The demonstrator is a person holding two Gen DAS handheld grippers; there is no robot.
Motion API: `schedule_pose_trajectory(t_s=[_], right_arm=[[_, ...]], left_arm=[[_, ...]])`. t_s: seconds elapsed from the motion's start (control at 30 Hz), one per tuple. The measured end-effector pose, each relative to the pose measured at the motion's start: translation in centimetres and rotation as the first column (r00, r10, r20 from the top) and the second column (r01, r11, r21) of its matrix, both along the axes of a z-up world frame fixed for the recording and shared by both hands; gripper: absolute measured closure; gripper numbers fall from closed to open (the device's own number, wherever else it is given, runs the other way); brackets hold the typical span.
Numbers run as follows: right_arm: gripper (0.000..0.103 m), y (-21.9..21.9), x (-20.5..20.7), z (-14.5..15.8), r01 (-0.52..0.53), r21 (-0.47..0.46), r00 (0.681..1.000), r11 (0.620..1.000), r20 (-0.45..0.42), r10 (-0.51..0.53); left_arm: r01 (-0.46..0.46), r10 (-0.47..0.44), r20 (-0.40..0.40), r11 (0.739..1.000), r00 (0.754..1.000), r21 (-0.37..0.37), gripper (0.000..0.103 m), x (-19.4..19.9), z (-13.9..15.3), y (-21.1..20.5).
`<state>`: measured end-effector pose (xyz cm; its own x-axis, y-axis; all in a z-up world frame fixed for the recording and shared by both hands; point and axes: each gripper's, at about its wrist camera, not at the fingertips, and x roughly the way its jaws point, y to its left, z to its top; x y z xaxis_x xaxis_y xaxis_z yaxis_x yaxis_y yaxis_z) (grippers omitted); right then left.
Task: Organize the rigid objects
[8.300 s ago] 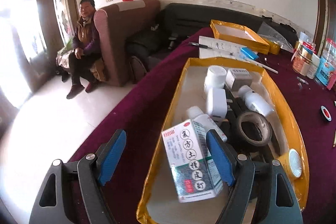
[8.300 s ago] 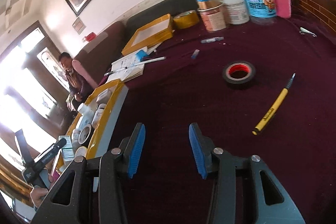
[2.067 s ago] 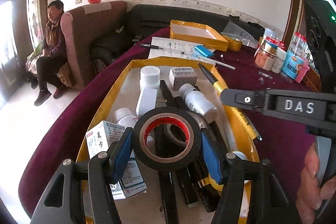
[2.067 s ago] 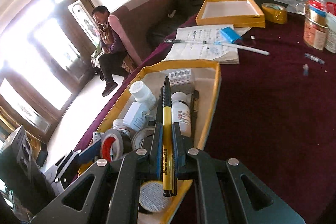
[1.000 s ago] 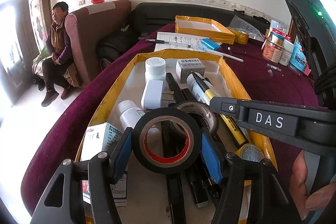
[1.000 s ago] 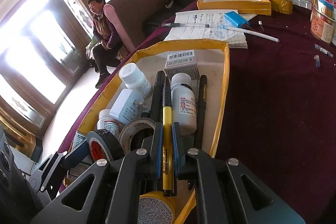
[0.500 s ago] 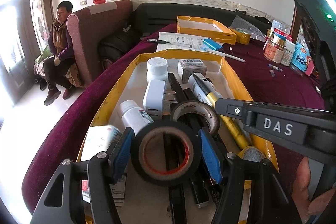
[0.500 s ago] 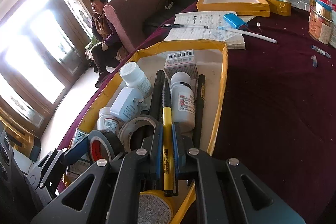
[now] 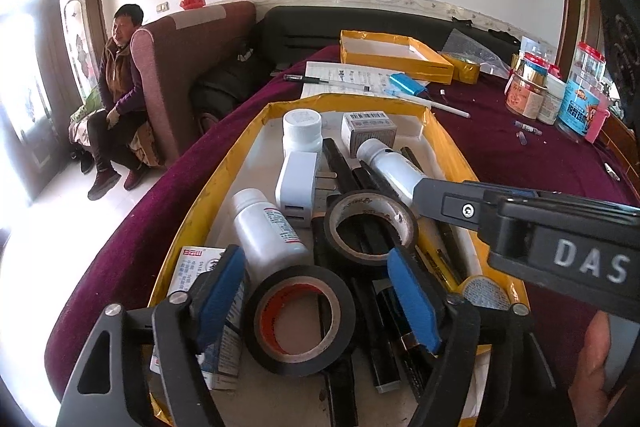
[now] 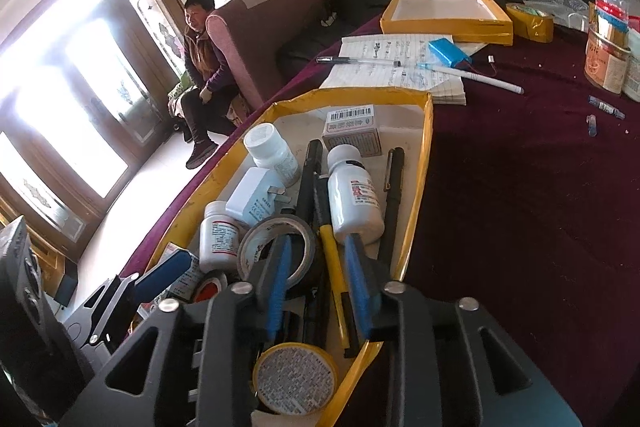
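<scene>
I work over the yellow-edged tray (image 9: 256,131) on the maroon tablecloth (image 10: 520,211), and both my grippers point down into its near end. The tray is crowded: white bottles, a white charger, a small box, dark pens laid lengthwise, and a second, paler tape roll (image 9: 370,227) resting on top of them.

My left gripper (image 9: 320,303) is opening. The black tape roll with the red core (image 9: 300,319) lies between its blue pads, tipped up towards the camera, and I see a gap on each side, so the pads no longer press it; it seems to rest on the tray's contents. It sits straight ahead of those jaws, so I judge that the left hand can simply back out along its own line.

My right gripper (image 10: 320,283) is opening too. The yellow pen (image 10: 334,279) lies between its pads with clear space on either side. Its long axis runs away from me, parallel to my fingers and to the dark pens beside it, tip towards the tray's far end. That alignment is what matters: I judge that pulling straight back along the pen's length should leave it undisturbed, while any sideways drift would nudge it against the white bottle (image 10: 354,199) just beyond the right pad.
</scene>
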<state>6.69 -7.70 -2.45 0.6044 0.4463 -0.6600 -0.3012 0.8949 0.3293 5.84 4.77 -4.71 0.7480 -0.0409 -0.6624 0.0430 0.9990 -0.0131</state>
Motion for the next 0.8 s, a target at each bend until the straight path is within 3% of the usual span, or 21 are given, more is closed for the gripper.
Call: schedule_pose_trajectory(t_s=[0.17, 0.43, 0.7, 0.8], right_arm=[[0.051, -0.2, -1.0, 0.8, 0.005, -0.012, 0.999, 1.0, 0.044, -0.004], [0.041, -1.8, -2.6, 1.5, 0.03, -0.022, 0.995, 0.999, 0.098, -0.028], [0.02, -4.8, -4.4, 1.5, 0.085, -0.008, 0.982, 0.996, 0.17, -0.082], [0.017, -6.4, -5.1, 1.2, 0.108, 0.022, 0.974, 0.994, 0.198, -0.11]], left_arm=[[0.0, 0.0, 0.006, 1.0, 1.0, 0.001, 0.019, -0.1, 0.1, -0.1], [-0.022, 0.022, 0.03, 1.0, 0.999, 0.022, 0.009, -0.5, 0.4, -0.4], [-0.06, 0.058, 0.065, 0.998, 0.996, 0.031, 0.005, -1.2, 0.8, -0.5], [-0.073, 0.071, 0.093, 0.997, 0.993, 0.027, 0.003, -1.7, 1.1, -0.5]])
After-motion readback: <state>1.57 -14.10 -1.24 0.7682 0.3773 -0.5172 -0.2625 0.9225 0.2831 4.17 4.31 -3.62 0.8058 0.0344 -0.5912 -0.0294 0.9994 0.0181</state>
